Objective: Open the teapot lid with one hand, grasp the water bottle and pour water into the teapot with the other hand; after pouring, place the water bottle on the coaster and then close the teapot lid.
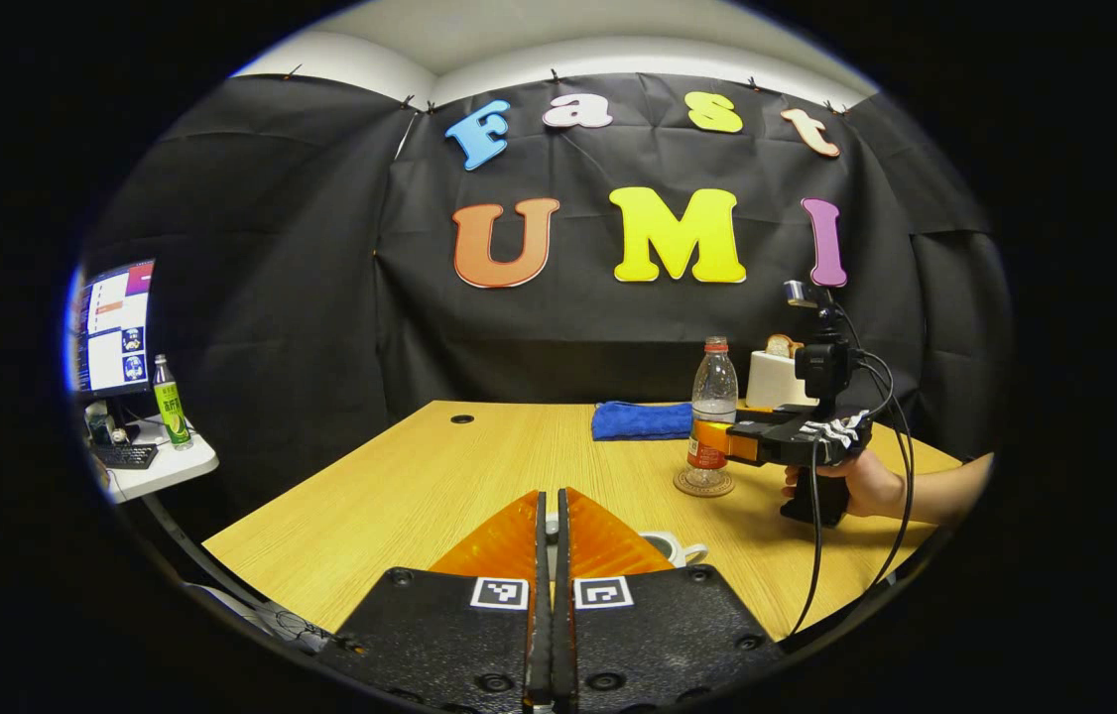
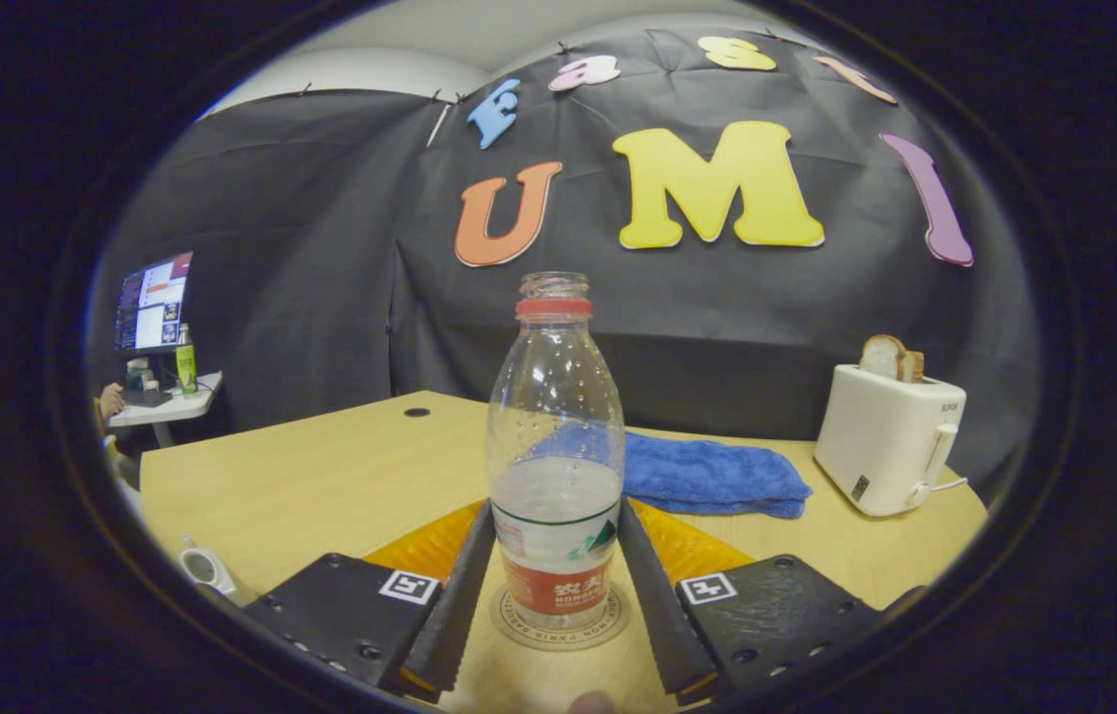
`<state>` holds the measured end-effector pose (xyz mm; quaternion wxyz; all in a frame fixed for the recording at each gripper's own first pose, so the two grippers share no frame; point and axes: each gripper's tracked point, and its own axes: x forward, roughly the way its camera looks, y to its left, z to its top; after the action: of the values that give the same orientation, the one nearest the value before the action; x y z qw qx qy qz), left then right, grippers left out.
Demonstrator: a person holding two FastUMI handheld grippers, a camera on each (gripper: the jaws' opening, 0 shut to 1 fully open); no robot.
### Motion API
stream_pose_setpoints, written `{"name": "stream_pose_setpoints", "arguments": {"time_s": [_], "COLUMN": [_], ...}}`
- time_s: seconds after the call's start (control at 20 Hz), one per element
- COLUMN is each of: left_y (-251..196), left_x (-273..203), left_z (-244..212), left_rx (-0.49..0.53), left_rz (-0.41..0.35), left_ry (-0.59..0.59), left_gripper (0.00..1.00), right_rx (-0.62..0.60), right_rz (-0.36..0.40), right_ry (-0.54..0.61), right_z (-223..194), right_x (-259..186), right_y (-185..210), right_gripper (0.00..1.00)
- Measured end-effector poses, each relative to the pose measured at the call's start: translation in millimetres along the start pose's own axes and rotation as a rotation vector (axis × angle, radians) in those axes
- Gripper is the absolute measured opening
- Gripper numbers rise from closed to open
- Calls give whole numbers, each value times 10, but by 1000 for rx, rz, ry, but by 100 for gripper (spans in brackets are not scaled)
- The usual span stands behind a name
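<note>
A clear water bottle (image 2: 556, 446) with no cap, partly filled, stands upright on a round coaster (image 2: 558, 640). My right gripper (image 2: 554, 511) has a finger pressed on each side of its label. From the left gripper view, the bottle (image 1: 714, 397) and coaster (image 1: 703, 484) are at the right, held by the right gripper (image 1: 712, 436) in a person's hand (image 1: 866, 484). My left gripper (image 1: 553, 496) is shut, a small pale piece of the teapot lid pinched between its fingers. The white teapot (image 1: 675, 547) sits just below it, its dark opening showing. In the right gripper view the teapot (image 2: 206, 567) is at the lower left.
A folded blue cloth (image 2: 707, 474) lies behind the bottle on the wooden table (image 1: 400, 496). A white toaster (image 2: 886, 436) with bread stands at the back right. Off the table's left side are a monitor (image 1: 112, 327) and a green bottle (image 1: 169, 402).
</note>
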<state>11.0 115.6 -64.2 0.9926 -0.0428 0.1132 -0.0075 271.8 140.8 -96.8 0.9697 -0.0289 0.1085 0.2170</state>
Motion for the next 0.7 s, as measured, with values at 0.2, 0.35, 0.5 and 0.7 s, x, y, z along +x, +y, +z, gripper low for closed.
{"name": "stream_pose_setpoints", "arguments": {"time_s": [0.2, 0.35, 0.5, 0.7], "left_y": [56, 32, -144, -456], "left_x": [30, 65, 147, 341], "left_z": [-6, -42, -40, -148], "left_rx": [-8, -28, -30, -43], "left_rz": [20, 13, -28, -110], "left_ry": [-7, -6, -18, -24], "left_gripper": [3, 3, 3, 3], "right_rx": [4, 10, -7, 5], "right_rz": [12, 6, -8, -74], "right_ry": [10, 7, -6, -24], "right_z": [-20, 4, -10, -86], "right_x": [-63, -245, -656, -1354], "right_y": [30, 16, -66, -223], "right_gripper": [98, 98, 98, 98]}}
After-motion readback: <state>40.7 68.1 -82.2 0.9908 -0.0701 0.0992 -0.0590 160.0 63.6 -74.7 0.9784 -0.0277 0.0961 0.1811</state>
